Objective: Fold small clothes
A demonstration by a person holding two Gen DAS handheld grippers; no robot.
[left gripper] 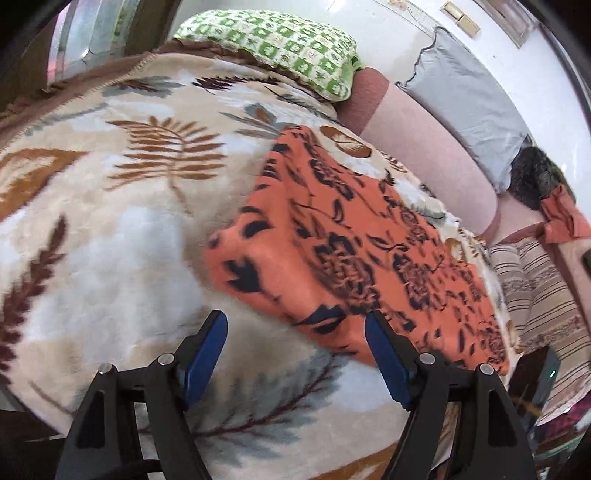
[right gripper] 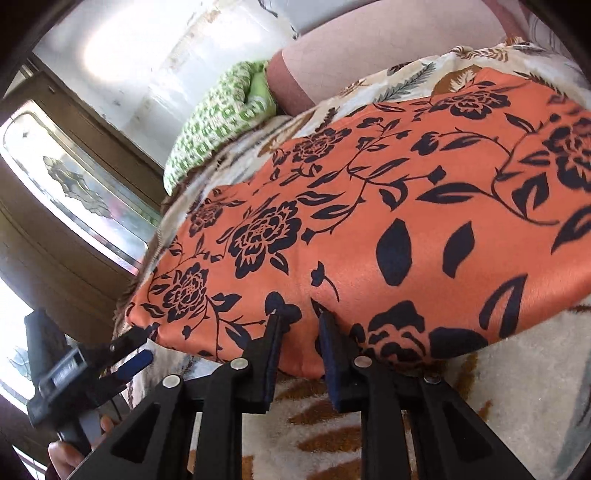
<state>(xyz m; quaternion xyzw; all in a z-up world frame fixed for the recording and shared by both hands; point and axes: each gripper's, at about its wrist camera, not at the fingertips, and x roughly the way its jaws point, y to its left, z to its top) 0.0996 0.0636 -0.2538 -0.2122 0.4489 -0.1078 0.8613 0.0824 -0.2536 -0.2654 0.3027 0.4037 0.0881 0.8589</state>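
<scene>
At the left of the left wrist view a wooden cabinet with a glass pane [left gripper: 79, 35] stands behind the bed, and the leaf-patterned blanket [left gripper: 110, 206] spreads across most of the frame. At the bottom centre the left tool [left gripper: 295, 332] hangs over that blanket with its blue pads spread wide and nothing between them; its right pad [left gripper: 386, 358] sits at the near edge of the orange floral cloth [left gripper: 332, 236] without pinching it. The cloth lies flat on the blanket, running from the centre toward the lower right. Above it, at top centre, a green patterned pillow [left gripper: 273, 44] rests at the head of the bed, with a pink bolster [left gripper: 424, 147] to its right and a grey pillow [left gripper: 469, 99] leaning against the white wall at the upper right. In the right wrist view the same cabinet [right gripper: 74, 177] fills the left side, and at the lower left the left tool [right gripper: 138, 350] shows again, jaws apart at the cloth's corner, with a hand [right gripper: 68, 456] gripping its handle. The cloth [right gripper: 406, 206] fills the middle and right of this frame. At the bottom centre the right tool [right gripper: 299, 321] has its jaws nearly together at the cloth's near hem, a raised pinch of fabric seemingly caught between them, though I cannot be sure the pads press it.
</scene>
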